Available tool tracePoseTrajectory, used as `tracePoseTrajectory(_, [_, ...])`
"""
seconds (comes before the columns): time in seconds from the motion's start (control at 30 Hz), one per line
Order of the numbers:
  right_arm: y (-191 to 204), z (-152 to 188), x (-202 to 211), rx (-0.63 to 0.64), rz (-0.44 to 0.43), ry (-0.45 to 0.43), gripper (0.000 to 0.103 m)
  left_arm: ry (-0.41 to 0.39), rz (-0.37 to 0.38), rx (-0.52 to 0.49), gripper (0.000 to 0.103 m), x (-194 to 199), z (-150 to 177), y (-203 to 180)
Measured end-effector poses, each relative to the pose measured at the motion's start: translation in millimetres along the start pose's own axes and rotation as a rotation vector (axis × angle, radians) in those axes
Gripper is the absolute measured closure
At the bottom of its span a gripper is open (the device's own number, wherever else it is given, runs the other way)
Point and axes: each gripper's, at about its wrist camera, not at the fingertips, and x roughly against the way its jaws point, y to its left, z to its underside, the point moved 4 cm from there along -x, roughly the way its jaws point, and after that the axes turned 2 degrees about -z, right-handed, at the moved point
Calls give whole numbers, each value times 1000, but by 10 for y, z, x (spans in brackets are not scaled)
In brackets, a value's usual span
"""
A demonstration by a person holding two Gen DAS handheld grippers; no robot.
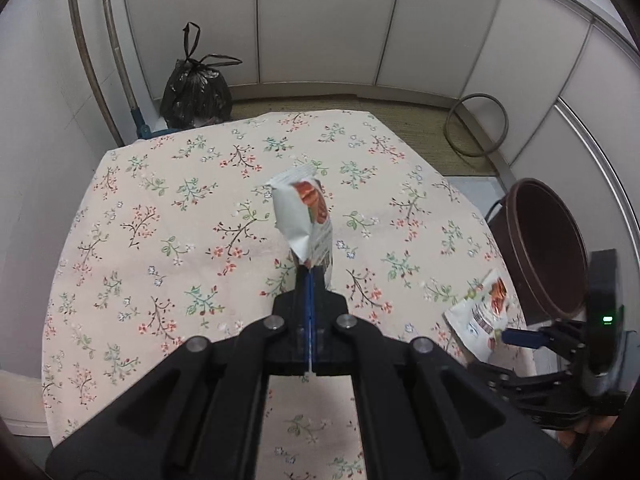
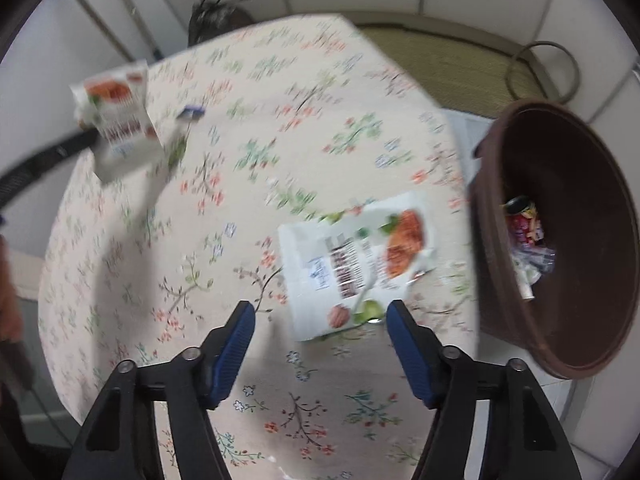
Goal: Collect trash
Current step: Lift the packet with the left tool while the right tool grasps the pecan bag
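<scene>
- The left gripper (image 1: 310,276) is clamped on a white snack wrapper (image 1: 306,216), pinching its lower end so the packet stands up above the floral tablecloth (image 1: 168,216), clear of the surface.
- The right gripper (image 2: 320,344) has its jaws spread wide with nothing between them; its blue pads (image 2: 236,352) hover over a second wrapper (image 2: 356,264) that lies flat on the cloth near the table's right edge.
- The brown bin (image 2: 560,240) stands just beside that edge, tilted towards the table, with some rubbish already at the bottom.
- The step in hand looks like two jobs: carry the held wrapper to the bin, and pick up the flat one.
- For the flat wrapper, I would bring the right gripper lower and forward so one pad slides under the near edge. A thin packet lying flat gives little to bite on, so a corner or a raised crease is the better target.
- The right wrist view is blurred, so I cannot tell whether any edge of that packet lifts off the cloth.
- Close slowly, or the pads may bunch the cloth in with the packet.
- For the held wrapper, keep the pinch firm while crossing to the bin, since the grip is only on one end and the packet could swing or slip.
- Release it over the bin's mouth, not over the rim.
- A black tied bag (image 1: 196,92) sits on the floor beyond the table, well apart from all this.
</scene>
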Motion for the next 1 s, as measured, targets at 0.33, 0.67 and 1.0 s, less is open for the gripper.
tracePoseTrajectory(0.33, [44, -6, -230, 35, 93, 2, 74, 13, -10, -7, 103, 139, 192, -54])
tracePoseTrajectory(0.67, [-95, 7, 74, -7, -13, -48, 81, -17, -11, -5, 103, 414, 234, -166])
tracePoseTrajectory(1.0, [-574, 19, 1066, -115, -61, -221, 81, -98, 45, -86, 103, 739, 98, -746])
